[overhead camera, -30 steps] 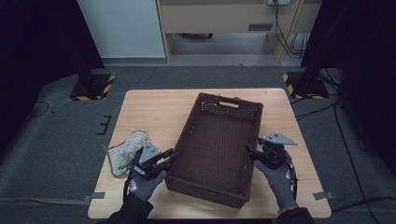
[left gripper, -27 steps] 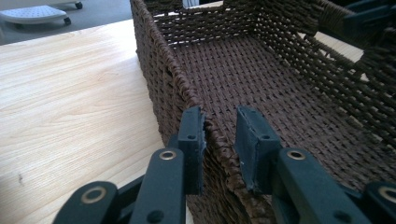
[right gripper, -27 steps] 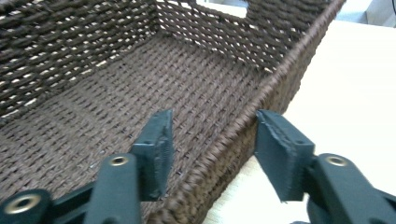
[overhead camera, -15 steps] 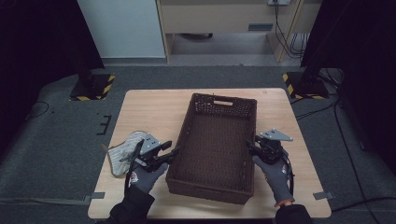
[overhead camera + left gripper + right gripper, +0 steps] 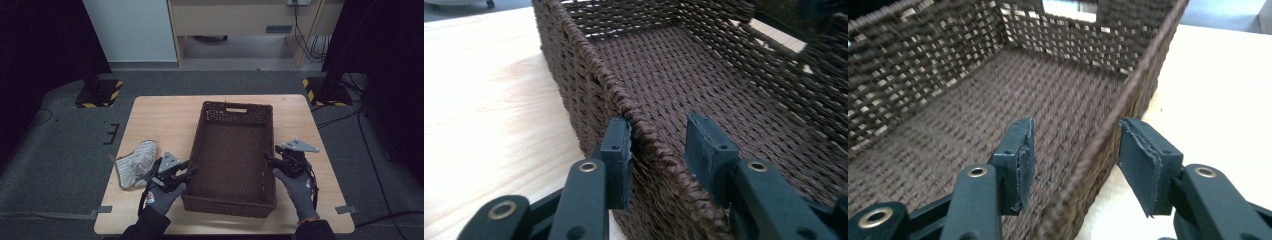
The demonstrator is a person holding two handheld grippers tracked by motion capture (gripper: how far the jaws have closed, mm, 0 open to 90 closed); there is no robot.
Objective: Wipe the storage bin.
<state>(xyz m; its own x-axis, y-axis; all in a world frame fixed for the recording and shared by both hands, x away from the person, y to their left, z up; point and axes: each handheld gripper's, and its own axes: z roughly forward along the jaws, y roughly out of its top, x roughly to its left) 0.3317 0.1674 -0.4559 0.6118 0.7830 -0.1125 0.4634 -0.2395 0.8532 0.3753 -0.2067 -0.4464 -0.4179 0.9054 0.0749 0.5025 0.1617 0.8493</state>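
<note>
A dark brown woven basket (image 5: 237,106) stands lengthwise in the middle of the wooden table (image 5: 160,116), with nothing inside. My left gripper (image 5: 189,171) straddles its left rim (image 5: 589,50) near the front. One pad (image 5: 620,150) touches the rim's outer side while the other stands off inside, and the jaws have just been closing. My right gripper (image 5: 268,159) straddles the right rim (image 5: 1148,60) with both pads off the weave, and its jaws have just been opening. In the left gripper view the left gripper (image 5: 659,131) is open, and in the right gripper view the right gripper (image 5: 1075,132) is open.
A crumpled grey-and-white cloth (image 5: 134,162) lies on the table left of my left hand. Bare tabletop runs along both long sides of the basket. Beyond the table are dark carpet, stand feet with yellow-black tape (image 5: 100,95) and hanging cables (image 5: 320,45).
The basket, skewed a second ago, now lies square to the table and slightly further left. The left jaws went from clamped on the rim to parted. Both hands stayed roughly in place.
</note>
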